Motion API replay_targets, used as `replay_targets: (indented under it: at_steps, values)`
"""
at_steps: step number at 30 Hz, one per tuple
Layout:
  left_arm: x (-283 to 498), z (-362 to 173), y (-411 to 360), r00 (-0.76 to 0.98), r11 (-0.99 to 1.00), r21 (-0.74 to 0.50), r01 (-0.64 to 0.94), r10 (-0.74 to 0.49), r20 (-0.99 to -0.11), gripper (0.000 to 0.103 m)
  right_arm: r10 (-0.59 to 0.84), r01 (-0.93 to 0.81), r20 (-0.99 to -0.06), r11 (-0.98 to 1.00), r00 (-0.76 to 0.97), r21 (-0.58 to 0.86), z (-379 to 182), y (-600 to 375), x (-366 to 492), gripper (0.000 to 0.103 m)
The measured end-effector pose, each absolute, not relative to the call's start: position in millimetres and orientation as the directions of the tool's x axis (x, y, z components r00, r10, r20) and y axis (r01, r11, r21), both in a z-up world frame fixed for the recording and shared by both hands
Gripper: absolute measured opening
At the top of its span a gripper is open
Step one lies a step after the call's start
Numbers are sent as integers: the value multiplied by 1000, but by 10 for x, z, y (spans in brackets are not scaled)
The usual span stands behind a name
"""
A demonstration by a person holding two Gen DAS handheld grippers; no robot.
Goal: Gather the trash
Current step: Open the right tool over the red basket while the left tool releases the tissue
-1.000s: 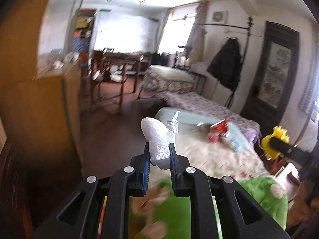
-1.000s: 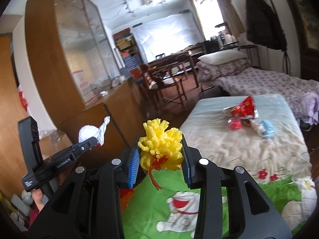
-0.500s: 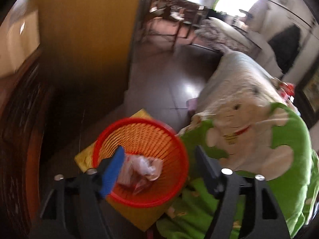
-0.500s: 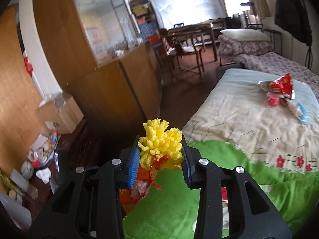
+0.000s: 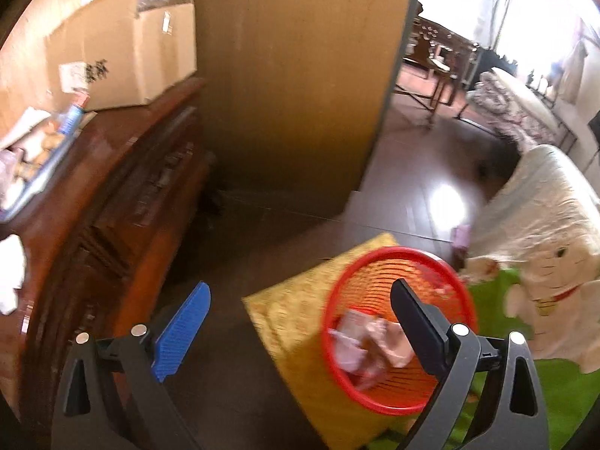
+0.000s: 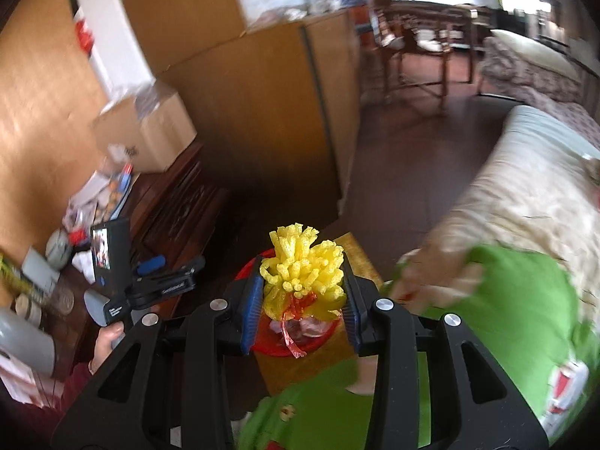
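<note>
1. The left gripper [image 5: 300,318] hangs with its jaws spread wide and nothing between them, just left of the red mesh wastebasket [image 5: 399,328].
2. The wastebasket stands on a yellow box [image 5: 296,322] beside the green cat-print blanket [image 5: 525,386] — crumpled pink and white wrappers [image 5: 369,347] lie inside it.
3. The right gripper [image 6: 302,300] is clamped on a yellow foam fruit net [image 6: 303,268] with a red strip trailing below, directly over the wastebasket [image 6: 277,345].
4. A cardboard box [image 5: 123,48] sits on the dark wooden sideboard [image 5: 112,195].
</note>
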State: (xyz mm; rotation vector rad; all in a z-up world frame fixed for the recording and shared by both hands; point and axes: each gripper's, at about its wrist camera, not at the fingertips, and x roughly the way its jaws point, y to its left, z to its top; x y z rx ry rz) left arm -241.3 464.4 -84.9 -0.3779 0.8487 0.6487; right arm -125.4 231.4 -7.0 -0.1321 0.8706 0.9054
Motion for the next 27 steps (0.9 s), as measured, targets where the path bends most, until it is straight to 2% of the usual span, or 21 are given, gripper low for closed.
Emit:
replay_targets:
  at_steps: [3, 9, 10, 12, 13, 27]
  values:
    - [-2452, -905, 4699, 455, 732, -9, -682, 414, -789, 97, 617, -762, -739, 606, 271, 227, -184, 2596, -1264, 40]
    - [-2481, -1037, 4813, 436, 714, -13, -700, 412, -800, 97, 588, -797, -780, 567, 214, 208, -353, 3035, -1243, 44]
    - [-2484, -1059, 4822, 429, 712, -3, -702, 419, -800, 97, 585, -802, -784, 561, 207, 206, -369, 3090, -1244, 47]
    - [-2487, -1091, 4837, 417, 711, 20, -703, 435, -798, 97, 584, -805, -787, 556, 200, 208, -377, 3152, -1243, 66]
    - [-2485, -1107, 4833, 413, 711, 27, -702, 438, -798, 97, 590, -804, -783, 555, 199, 214, -372, 3180, -1243, 68]
    - [-2442, -866, 4632, 459, 743, 38, -669, 452, -765, 97, 627, -768, -723, 603, 289, 216, -130, 2796, -1177, 69]
